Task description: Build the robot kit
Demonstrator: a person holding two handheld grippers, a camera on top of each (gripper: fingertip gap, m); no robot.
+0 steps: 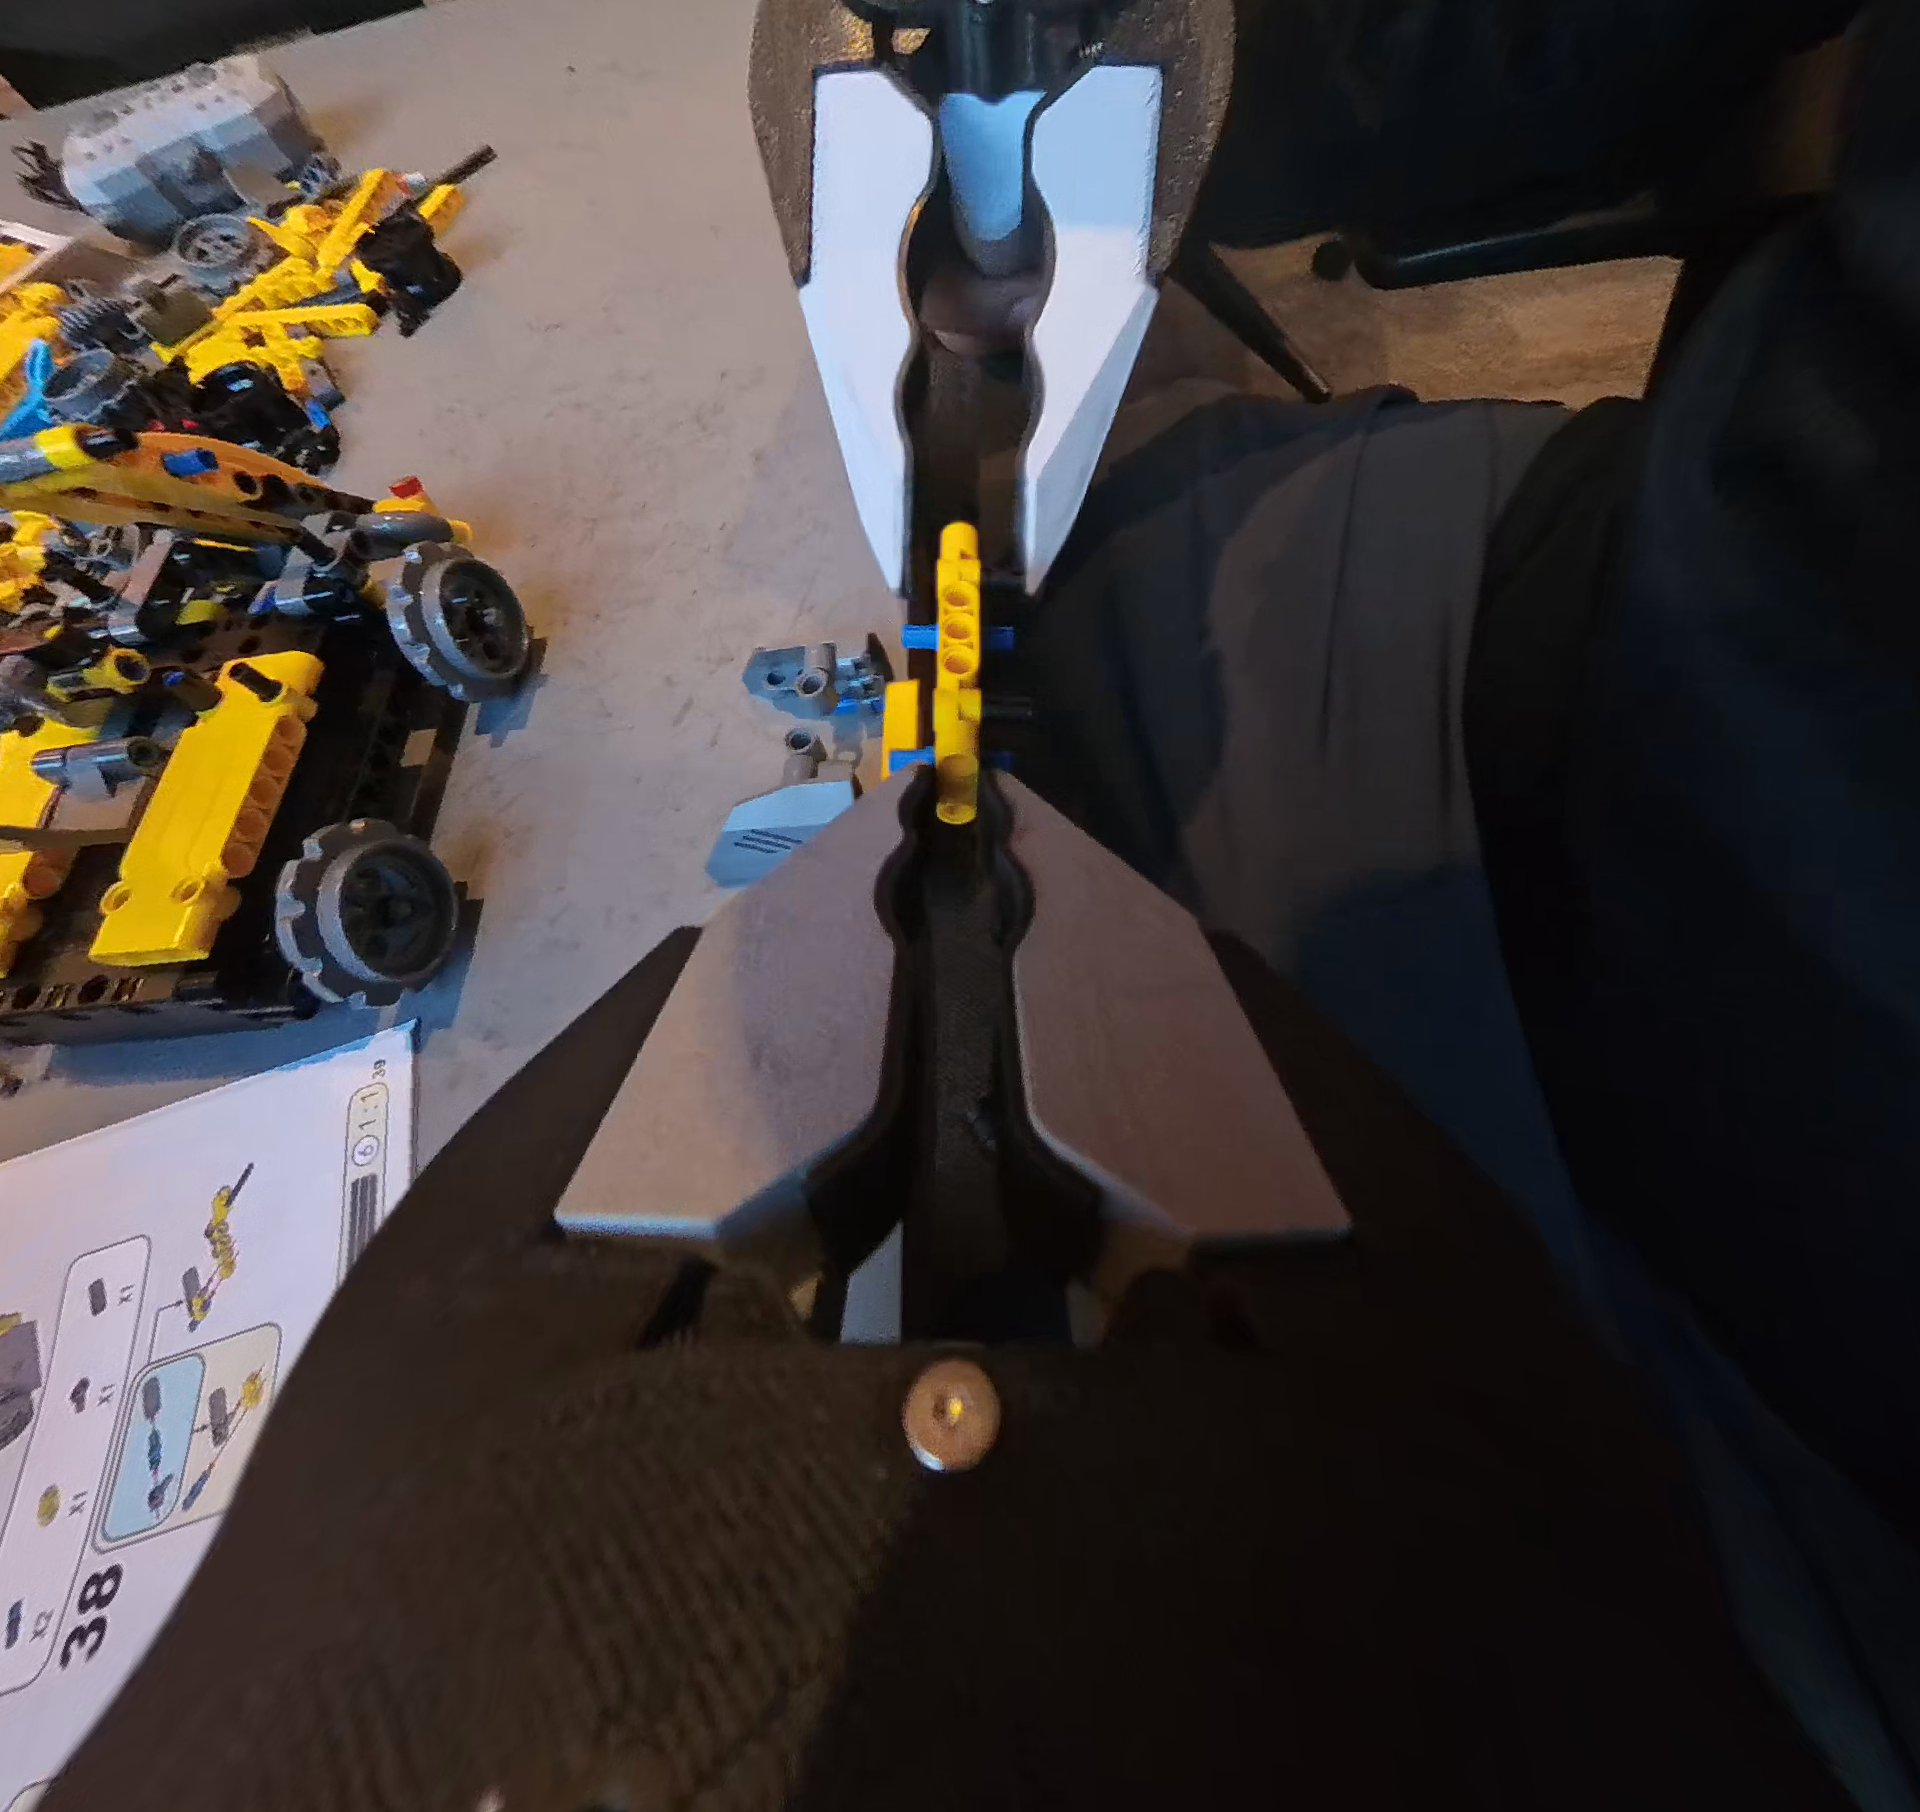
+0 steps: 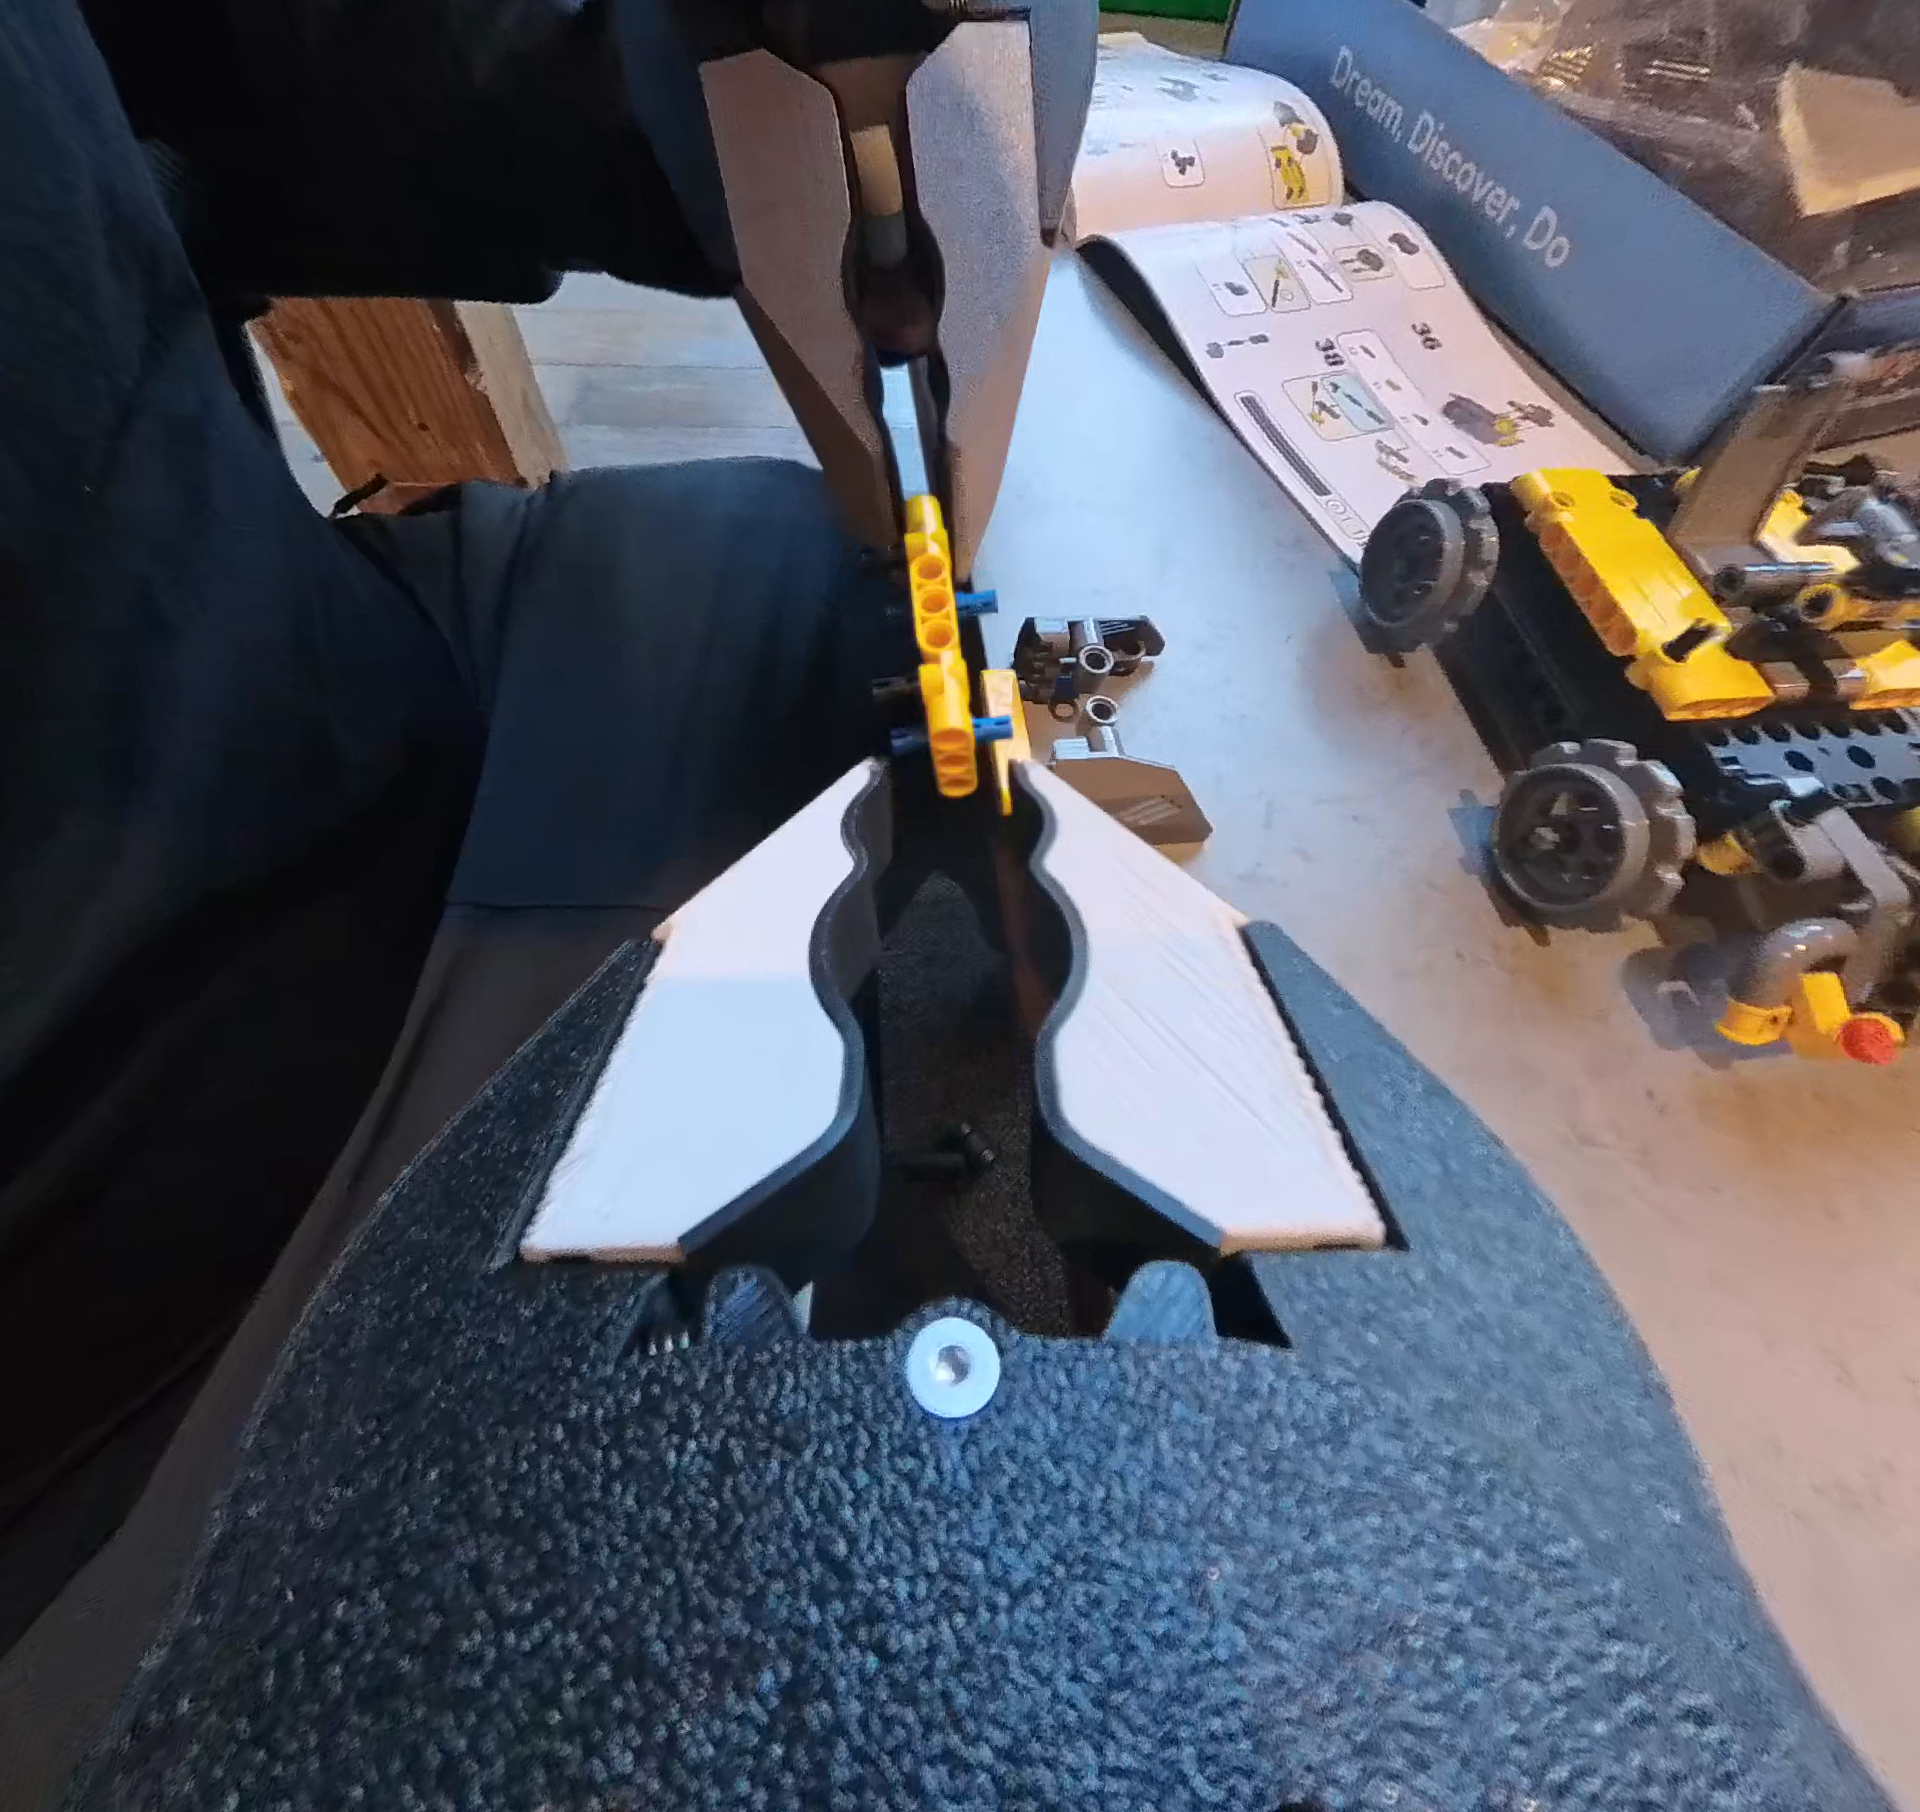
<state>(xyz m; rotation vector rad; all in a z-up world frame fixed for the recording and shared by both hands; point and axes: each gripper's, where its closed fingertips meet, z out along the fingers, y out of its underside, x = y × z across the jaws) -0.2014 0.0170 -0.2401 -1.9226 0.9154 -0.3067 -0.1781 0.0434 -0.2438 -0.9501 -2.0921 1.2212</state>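
A yellow holed beam assembly [image 1: 956, 671] with blue pins is held in the air between both grippers, over the table's edge and a person's lap. My left gripper [image 1: 956, 791], with grey fingers, is shut on one end of it. My right gripper [image 2: 951, 775], with white fingers, is shut on the other end. The assembly also shows in the right wrist view [image 2: 940, 650]. Each gripper faces the other: the right one [image 1: 961, 573] shows at the top of the left wrist view, the left one [image 2: 925, 547] at the top of the right wrist view.
A yellow and black wheeled model [image 1: 208, 827] [image 2: 1662, 671] stands on the pale table [image 1: 644, 412]. Small grey parts [image 1: 810, 682] [image 2: 1081, 661] and a grey panel piece [image 2: 1132, 796] lie near the edge. An open instruction booklet [image 2: 1330, 339], a dark blue box [image 2: 1507, 235] and dark-trousered legs [image 1: 1351, 671] are nearby.
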